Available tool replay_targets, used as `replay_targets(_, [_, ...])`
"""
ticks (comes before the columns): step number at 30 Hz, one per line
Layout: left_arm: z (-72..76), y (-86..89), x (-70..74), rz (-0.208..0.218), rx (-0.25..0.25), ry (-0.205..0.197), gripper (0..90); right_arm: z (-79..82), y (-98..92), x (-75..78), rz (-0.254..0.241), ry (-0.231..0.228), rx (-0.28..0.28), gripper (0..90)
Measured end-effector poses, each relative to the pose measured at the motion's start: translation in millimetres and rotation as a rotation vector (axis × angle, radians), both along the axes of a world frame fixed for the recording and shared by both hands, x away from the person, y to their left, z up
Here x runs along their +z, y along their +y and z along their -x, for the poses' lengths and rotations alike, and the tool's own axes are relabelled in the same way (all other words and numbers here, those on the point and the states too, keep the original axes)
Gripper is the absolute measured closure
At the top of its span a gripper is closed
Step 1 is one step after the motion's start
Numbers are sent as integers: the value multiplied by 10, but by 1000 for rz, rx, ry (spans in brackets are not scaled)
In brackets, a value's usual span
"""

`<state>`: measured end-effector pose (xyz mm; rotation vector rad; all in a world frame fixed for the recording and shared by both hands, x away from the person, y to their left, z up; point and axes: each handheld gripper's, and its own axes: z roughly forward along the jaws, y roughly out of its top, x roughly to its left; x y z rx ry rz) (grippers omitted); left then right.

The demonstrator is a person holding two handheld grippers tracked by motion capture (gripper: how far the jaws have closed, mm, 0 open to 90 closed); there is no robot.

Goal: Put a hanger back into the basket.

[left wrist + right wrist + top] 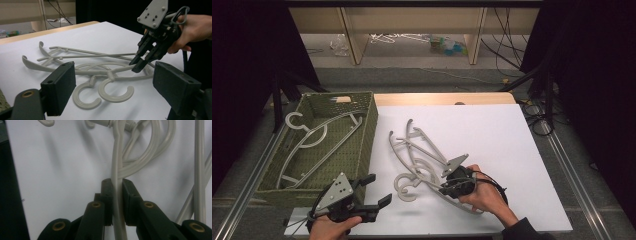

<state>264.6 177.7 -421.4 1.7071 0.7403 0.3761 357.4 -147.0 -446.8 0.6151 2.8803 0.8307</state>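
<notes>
1. The right gripper is seen with its jaws pinched on the curved arm of a grey hanger, lying on the white worktop.
2. The arm is gripped (not the hook), probably so that the hanger can be pulled free of the second hanger tangled with it.
3. The left gripper is held at about 8 o'clock from the pile, jaws spread and empty, likely kept ready to steady it.
4. At 10 o'clock, the green basket holds two hangers already.
</notes>
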Motion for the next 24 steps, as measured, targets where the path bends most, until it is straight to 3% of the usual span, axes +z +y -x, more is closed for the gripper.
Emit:
replay_targets(4, [7, -16, -1, 7, 15, 15, 187, 24, -63, 82, 6, -38, 59, 817])
replay_targets(12, [-38, -87, -10, -41, -4, 2, 222, 74, -227, 195, -7, -17, 137, 818])
replay_targets(15, [-81, -135, -12, -76, -28, -8, 254, 107, -251, 232, -8, -10, 169, 818])
replay_targets(19, [-167, -216, -58, -121, -78, 14, 260, 172, -288, 286, -12, -4, 202, 818])
replay_targets(24, [-250, -348, -109, -230, -138, -8, 296, 227, -294, 332, -18, 7, 235, 818])
